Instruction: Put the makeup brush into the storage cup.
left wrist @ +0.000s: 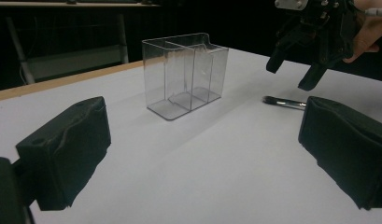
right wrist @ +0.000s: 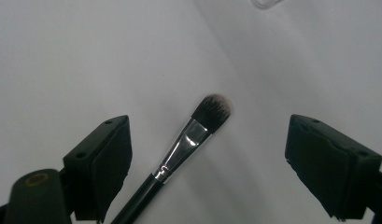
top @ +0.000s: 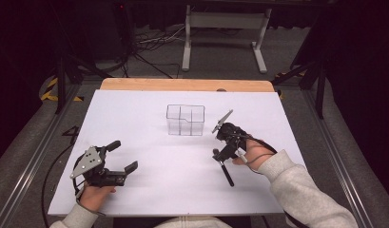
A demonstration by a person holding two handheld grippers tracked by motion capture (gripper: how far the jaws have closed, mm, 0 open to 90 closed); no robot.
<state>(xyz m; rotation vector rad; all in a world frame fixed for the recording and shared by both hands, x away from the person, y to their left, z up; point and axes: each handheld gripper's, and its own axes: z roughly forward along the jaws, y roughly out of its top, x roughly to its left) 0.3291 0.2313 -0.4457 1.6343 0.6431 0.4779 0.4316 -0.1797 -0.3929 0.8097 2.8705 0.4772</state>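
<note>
The person's forearms enter at the near edge of the table, each hand holding a pair of tongs. The left gripper (top: 121, 156) rests low at the near left corner of the white table (top: 135, 118), jaws spread wide with nothing between them; its own view looks across bare tabletop between the two black pads. The right gripper (top: 220, 142) hangs over the right half of the table, pointed downward, jaws likewise spread and holding nothing.

Directly beneath it lies a makeup brush (right wrist: 188, 140), flat on the surface. In the right gripper view the brush sits between the two open pads, clear of both: bristle tip pointing away from the camera, silver collar at the middle, black handle running back toward the lower left and passing closer to the left pad than to the right. In the high view the handle (top: 226, 175) runs toward the near edge and slightly right, the bristle end tucked below the gripper. The long axis thus lies roughly along the gripper's line of sight and across the closing direction, so a straight descent would, by judgement, bring the pads onto the collar from either side.

A clear divided box (top: 185, 119) stands upright beyond and to the left of the brush, well apart from it. The right hand is by far the nearer to the brush. Open table surrounds the brush; the right table edge is some way off.
</note>
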